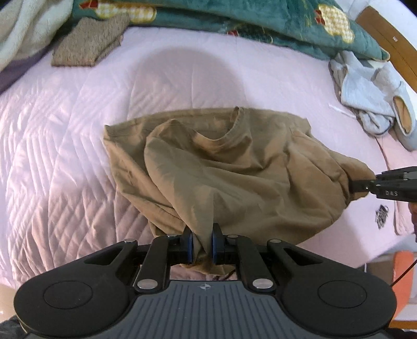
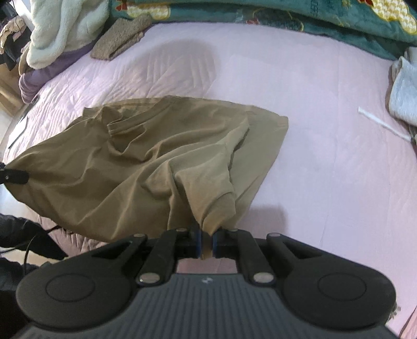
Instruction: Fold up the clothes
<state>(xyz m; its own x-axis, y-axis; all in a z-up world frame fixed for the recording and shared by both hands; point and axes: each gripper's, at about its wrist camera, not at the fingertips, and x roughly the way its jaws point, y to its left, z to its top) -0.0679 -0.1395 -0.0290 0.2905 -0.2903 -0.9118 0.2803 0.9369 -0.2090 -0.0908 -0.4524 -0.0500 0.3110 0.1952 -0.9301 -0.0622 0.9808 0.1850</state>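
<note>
Left wrist view: the left gripper [image 1: 202,246] has its blue pads nearly together, pinching a bunched edge of the olive-brown T-shirt [image 1: 221,167]. Over on the right wrist view, the right gripper [image 2: 207,243] is clamped just as tight on another bunch of the same shirt. The fabric hangs stretched between both grippers, its far part, collar up, trailing on the pink quilted bedspread [image 1: 65,130]. Behind it lie a green patterned blanket [image 1: 234,18], a folded brown towel [image 1: 88,41], and grey clothes [image 1: 370,91] at the right edge.
</note>
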